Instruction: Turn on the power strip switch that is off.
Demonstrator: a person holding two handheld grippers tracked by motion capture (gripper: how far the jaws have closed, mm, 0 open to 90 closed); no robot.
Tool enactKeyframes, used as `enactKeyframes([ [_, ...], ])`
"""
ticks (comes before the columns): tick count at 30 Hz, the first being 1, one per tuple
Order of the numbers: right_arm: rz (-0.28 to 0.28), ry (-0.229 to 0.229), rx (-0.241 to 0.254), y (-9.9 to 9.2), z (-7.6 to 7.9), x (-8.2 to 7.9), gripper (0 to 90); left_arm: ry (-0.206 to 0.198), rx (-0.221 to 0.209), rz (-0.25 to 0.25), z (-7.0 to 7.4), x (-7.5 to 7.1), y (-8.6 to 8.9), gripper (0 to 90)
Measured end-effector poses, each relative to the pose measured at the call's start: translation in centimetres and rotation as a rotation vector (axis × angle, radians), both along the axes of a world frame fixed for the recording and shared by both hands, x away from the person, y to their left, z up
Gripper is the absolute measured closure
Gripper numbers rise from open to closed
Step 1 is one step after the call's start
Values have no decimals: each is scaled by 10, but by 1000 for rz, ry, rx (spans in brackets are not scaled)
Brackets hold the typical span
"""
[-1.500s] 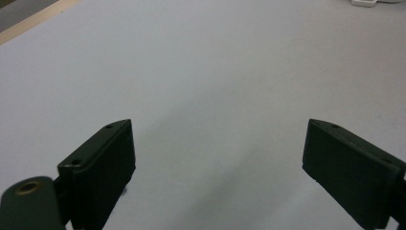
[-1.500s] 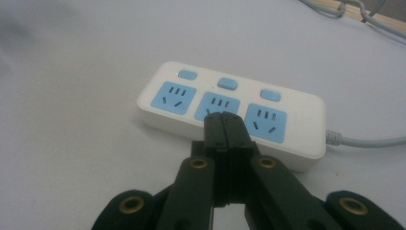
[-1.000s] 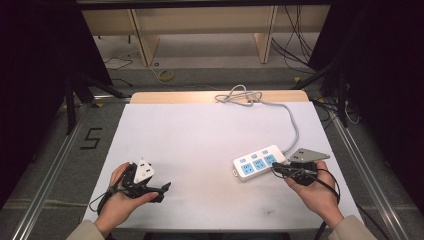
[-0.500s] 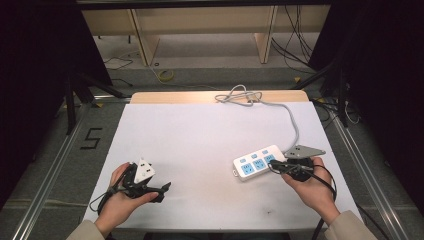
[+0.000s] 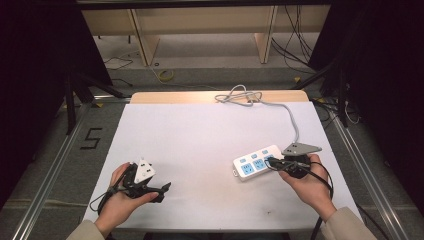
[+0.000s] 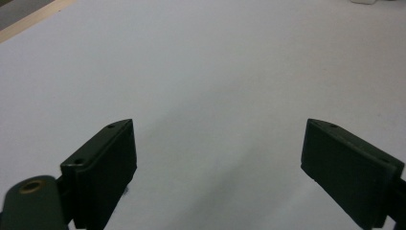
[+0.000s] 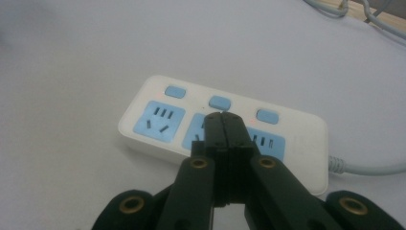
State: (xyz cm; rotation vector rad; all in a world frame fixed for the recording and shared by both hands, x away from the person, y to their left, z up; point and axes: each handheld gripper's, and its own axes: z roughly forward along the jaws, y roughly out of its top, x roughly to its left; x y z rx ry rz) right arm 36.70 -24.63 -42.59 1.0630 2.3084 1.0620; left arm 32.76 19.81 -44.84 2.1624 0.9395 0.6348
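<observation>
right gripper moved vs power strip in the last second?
Yes. The right gripper has crept left, from the power strip's cable end to over its sockets. The strip stayed put.

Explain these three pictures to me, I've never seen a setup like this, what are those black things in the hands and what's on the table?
No robot here: a person sits at a white-topped table and holds a black hand-held two-jaw gripper in each hand.

The high view comes from a fixed camera above the person, looking down. The other two come from cameras riding on the grippers, looking along their jaws.

The left gripper rests near the table's front left corner. In its own view its jaws stand wide apart over bare table, holding nothing.

The right gripper has its jaws pressed together with nothing between them. Its tip is over a white power strip with blue sockets and blue buttons, near the middle button. Whether it touches is unclear.

The strip's grey cord runs to a loose coil at the table's far edge.
</observation>
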Motion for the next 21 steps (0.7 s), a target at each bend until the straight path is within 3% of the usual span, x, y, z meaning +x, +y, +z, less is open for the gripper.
enactKeyframes([
  [21,-5,16,-12,7,-2,13,900,4,4,-6,0,0,0,118],
])
